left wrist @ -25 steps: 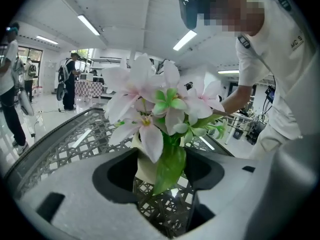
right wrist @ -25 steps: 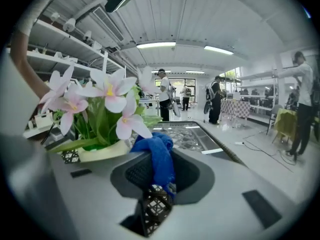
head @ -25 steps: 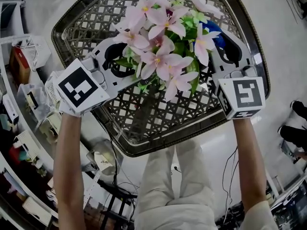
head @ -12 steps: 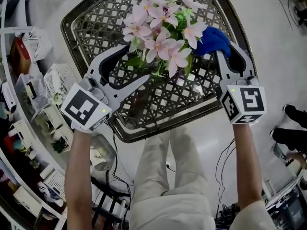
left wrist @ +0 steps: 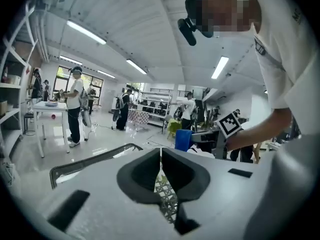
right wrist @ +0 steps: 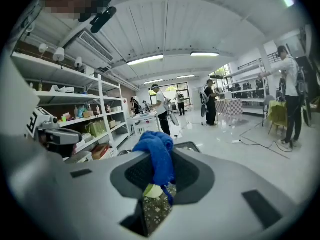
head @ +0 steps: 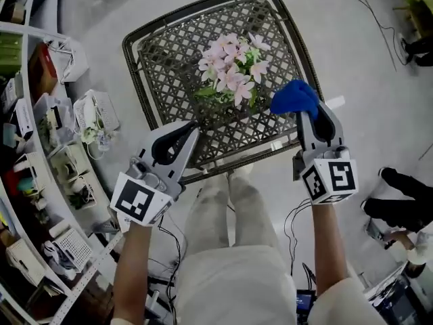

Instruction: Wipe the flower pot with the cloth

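The flower pot is hidden under its pink flowers (head: 231, 72), which stand in the middle of the metal lattice table (head: 169, 59). My left gripper (head: 194, 124) hangs over the table's near edge, short of the plant, with its jaws shut and nothing between them (left wrist: 160, 156). My right gripper (head: 306, 112) is to the right of the plant, shut on the blue cloth (head: 294, 98). The cloth bunches above the jaws and hangs down between them (right wrist: 157, 156). Neither gripper touches the plant.
Shelves (head: 47, 134) with boxes and baskets line the left side. Cables (head: 292, 215) trail on the floor by my legs. A person's shoes (head: 396, 198) are at the right edge. Several people stand far off in the room (left wrist: 75, 104).
Both grippers have risen and drawn back from the plant toward me. The left jaws, open beside the flowers before, are now shut and empty. The right one still holds the cloth.
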### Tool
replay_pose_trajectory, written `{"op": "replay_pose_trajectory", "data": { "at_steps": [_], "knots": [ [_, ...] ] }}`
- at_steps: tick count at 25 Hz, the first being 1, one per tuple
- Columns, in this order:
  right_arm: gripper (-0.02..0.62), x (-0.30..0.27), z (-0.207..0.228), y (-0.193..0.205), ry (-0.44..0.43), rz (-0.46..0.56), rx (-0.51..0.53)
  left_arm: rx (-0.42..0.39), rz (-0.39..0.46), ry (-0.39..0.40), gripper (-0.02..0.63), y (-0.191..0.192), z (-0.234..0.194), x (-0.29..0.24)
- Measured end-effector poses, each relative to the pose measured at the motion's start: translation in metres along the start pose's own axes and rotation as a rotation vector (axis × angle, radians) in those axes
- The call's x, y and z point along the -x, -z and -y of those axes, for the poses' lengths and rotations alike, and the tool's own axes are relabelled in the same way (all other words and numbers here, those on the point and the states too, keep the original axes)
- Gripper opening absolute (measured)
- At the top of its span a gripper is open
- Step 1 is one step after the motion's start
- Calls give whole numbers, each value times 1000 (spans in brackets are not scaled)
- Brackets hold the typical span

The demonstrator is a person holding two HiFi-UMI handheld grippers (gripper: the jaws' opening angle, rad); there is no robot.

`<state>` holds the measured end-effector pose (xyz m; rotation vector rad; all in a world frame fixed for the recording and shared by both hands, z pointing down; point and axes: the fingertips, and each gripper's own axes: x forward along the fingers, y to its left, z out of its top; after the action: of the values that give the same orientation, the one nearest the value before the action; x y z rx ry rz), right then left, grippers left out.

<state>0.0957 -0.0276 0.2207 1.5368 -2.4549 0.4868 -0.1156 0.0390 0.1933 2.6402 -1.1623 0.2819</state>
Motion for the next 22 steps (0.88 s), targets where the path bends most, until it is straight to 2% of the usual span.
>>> {"op": "replay_pose_trajectory", "data": {
  "at_steps": [6,11,15,17,22],
  "knots": [
    [92,62,-36,-63,-82,14,70,82,94,-45,23,-64,33,31],
    [87,108,-51,-104,-100,44,83,163,145,-70,23,-103,54,58],
    [89,147,-69,-128,-127,51,96,116,149,-103,23,-128,76,86],
    [89,162,-77,-135,-128,59,112,95,135,-78,23,-133,88,93],
    [89,193,-95,-129,-147,53,121,102,85,7,23,-127,123,103]
  ]
}}
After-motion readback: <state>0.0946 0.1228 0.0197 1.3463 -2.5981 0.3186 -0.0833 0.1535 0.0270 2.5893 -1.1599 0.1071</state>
